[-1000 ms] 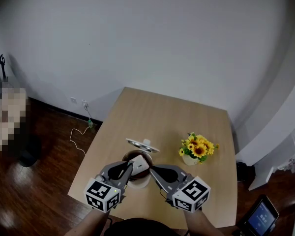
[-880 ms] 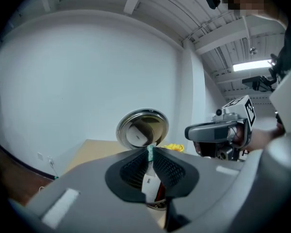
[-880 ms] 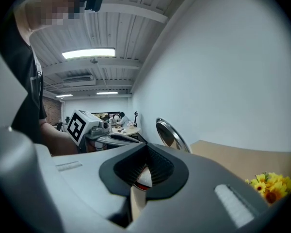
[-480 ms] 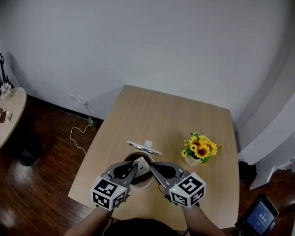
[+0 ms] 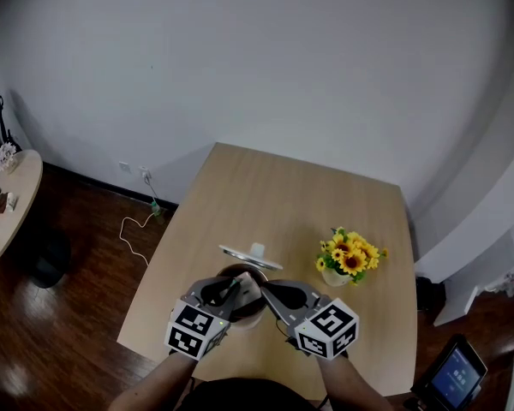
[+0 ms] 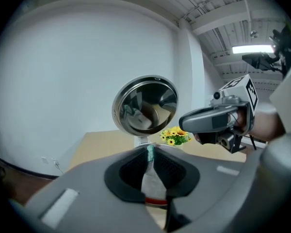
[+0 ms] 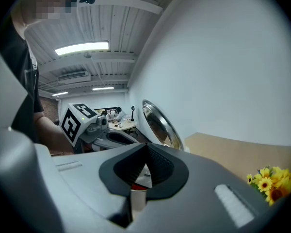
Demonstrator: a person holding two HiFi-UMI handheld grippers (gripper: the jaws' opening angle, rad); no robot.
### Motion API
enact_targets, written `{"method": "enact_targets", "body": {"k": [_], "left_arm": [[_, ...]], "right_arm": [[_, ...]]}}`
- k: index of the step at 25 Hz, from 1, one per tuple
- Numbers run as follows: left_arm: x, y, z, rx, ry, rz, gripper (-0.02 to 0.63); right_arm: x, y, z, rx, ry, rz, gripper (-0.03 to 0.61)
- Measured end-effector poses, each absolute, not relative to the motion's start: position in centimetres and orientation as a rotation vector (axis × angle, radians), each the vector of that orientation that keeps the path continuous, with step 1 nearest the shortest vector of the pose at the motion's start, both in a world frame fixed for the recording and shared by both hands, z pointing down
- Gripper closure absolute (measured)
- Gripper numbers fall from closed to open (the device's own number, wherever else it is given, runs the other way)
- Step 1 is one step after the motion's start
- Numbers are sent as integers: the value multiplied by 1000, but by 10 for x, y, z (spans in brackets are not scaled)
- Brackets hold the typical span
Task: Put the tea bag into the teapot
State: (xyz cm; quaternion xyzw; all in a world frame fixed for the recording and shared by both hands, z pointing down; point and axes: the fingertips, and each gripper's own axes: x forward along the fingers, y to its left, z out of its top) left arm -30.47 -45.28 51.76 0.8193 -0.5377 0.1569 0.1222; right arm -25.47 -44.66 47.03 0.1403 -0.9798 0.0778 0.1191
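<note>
Left gripper (image 5: 233, 289) and right gripper (image 5: 264, 288) angle inward over the teapot (image 5: 245, 318), fingers of both clamped on the upright tea bag (image 6: 153, 183).

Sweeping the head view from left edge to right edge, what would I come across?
pale round side table → white cable on the dark floor → left gripper with its marker cube → yellow sunflowers in a white pot → device with a lit blue screen

Table (image 5: 300, 197) light wood; flowers (image 5: 349, 259) yellow; tea bag (image 6: 151, 181) white, green top; lid (image 5: 250, 255) silver; floor (image 5: 68, 315) dark brown.
</note>
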Motion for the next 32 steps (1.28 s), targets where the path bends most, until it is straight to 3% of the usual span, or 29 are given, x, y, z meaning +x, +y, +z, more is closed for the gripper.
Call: {"method": "enact_targets", "body": {"k": [11,16,17,19,32], "left_arm": [[-306,-460,526,2377,-1580,499,537],[-309,-451,508,2406,-1596,350,520],[-313,-447,501,2417,-1619,296,523],[-325,-441,491,2415,-1677,173,605],[-334,-393,453,2452,-1692,-7,609]], "right_arm": [[-248,-449,471,421,-2870,207,577],[-240,-443,465,438,-2876,207,577],[-239,-443,463,443,-2882,204,577],[-238,-444,458,448,-2898,198,577],[-226,-437,433,471,-2974,67,577]]}}
